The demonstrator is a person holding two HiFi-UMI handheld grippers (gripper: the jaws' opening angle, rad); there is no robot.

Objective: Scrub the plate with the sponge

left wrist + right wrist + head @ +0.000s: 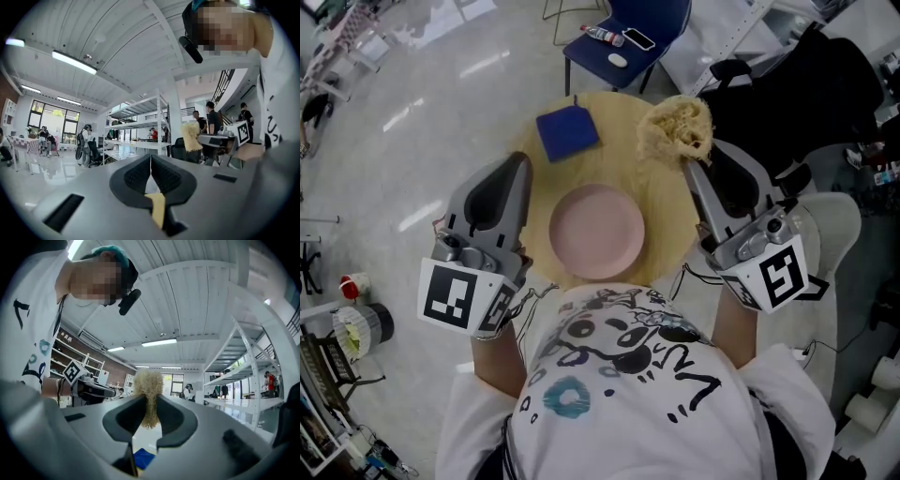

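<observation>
Two hand-held grippers are held level over a round table (628, 112), where the pink plate (596, 231) lies flat at the centre, untouched. The right gripper (694, 167) is clamped on one end of the fibrous tan sponge (677, 129); the left gripper (521, 164) is closed on nothing. The sponge is judged light, soft and springy, best pinched deep in its bulk; the plate, stiff and probably slippery, is best steadied at its rim. A blue pad (567, 132) lies beyond it.

A folded blue cloth (567, 132) lies on the far left part of a round tan table (623, 122), and beyond the table a blue chair (591, 58) holds a bottle (602, 36), a phone (637, 39) and a small white mouse (618, 60).
</observation>
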